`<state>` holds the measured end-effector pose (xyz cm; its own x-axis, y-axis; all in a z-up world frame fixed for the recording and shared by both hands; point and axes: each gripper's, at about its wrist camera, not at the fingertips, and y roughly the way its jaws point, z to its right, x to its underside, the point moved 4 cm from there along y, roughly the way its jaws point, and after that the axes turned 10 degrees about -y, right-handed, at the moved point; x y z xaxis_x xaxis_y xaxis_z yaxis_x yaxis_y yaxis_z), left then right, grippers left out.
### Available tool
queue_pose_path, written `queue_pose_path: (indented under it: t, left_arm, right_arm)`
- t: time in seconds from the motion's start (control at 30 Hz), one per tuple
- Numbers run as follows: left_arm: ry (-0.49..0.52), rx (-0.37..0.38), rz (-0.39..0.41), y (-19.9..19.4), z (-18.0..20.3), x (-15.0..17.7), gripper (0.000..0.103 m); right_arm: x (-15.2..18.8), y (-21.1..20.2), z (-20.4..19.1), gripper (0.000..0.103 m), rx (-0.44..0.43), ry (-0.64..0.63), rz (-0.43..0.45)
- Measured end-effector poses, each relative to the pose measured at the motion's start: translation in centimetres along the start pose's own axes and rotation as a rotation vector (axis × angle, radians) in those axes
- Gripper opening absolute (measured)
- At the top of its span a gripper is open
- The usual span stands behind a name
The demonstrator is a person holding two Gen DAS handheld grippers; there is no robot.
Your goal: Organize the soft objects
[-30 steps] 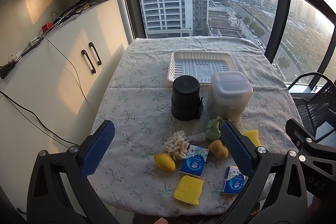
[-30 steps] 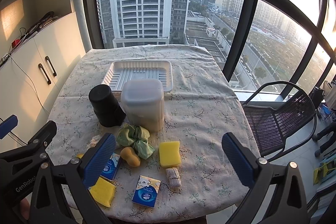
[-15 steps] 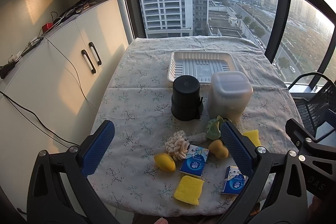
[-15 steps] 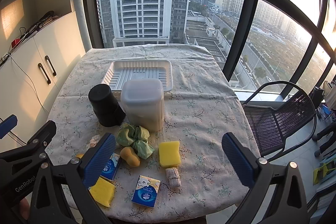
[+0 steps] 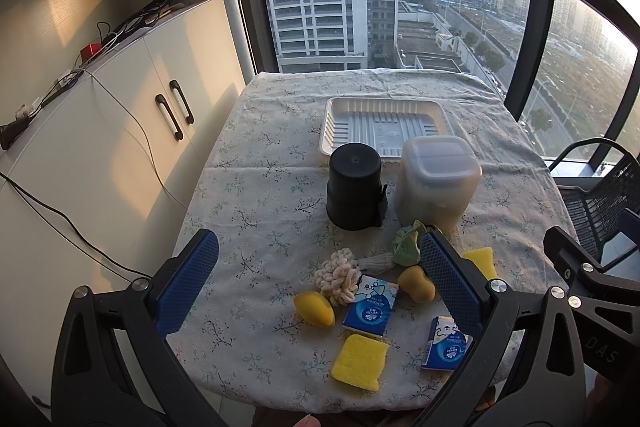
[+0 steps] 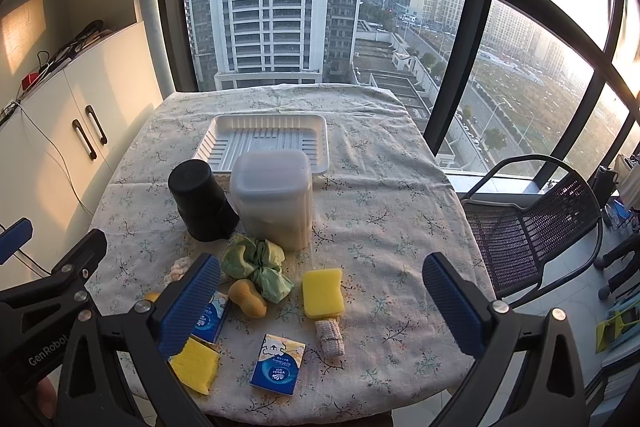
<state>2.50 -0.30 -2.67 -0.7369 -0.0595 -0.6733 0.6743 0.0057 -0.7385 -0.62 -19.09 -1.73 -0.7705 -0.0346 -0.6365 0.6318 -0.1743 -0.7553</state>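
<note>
While the white tray (image 5: 385, 125) is sitting empty at the far end, both the left gripper (image 5: 318, 269) and right gripper (image 6: 322, 297) are hovering spread and unloaded over sponges (image 6: 322, 293) lying unsorted near the table's front edge.

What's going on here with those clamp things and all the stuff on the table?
A person holds a two-finger gripper in each hand above a floral-clothed table. The left gripper and the right gripper are both open and hold nothing. Soft items lie loose near the front edge: yellow sponges, a green cloth bundle and small blue tissue packs. The white plastic tray at the back has nothing in it, so sorting has not started.
</note>
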Motion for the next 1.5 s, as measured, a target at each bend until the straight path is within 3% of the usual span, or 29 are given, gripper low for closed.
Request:
queue_pose_path:
  t: [1.03, 1.27, 1.5]
  left_arm:
    - [0.004, -0.005, -0.021, 0.3, -0.4, 0.6, 0.103]
    - [0.051, 0.069, -0.109, 2.5, -0.4, 3.1, 0.103]
    - [0.142, 0.046, -0.201, 5.8, -0.6, 7.9, 0.103]
  right_arm:
    - [0.9, 0.9, -0.1, 0.103, -0.001, -0.006, -0.027]
    - [2.9, 3.6, -0.7, 0.103, -0.027, -0.028, -0.102]
    - [6.4, 7.8, -1.1, 0.103, -0.08, -0.084, -0.173]
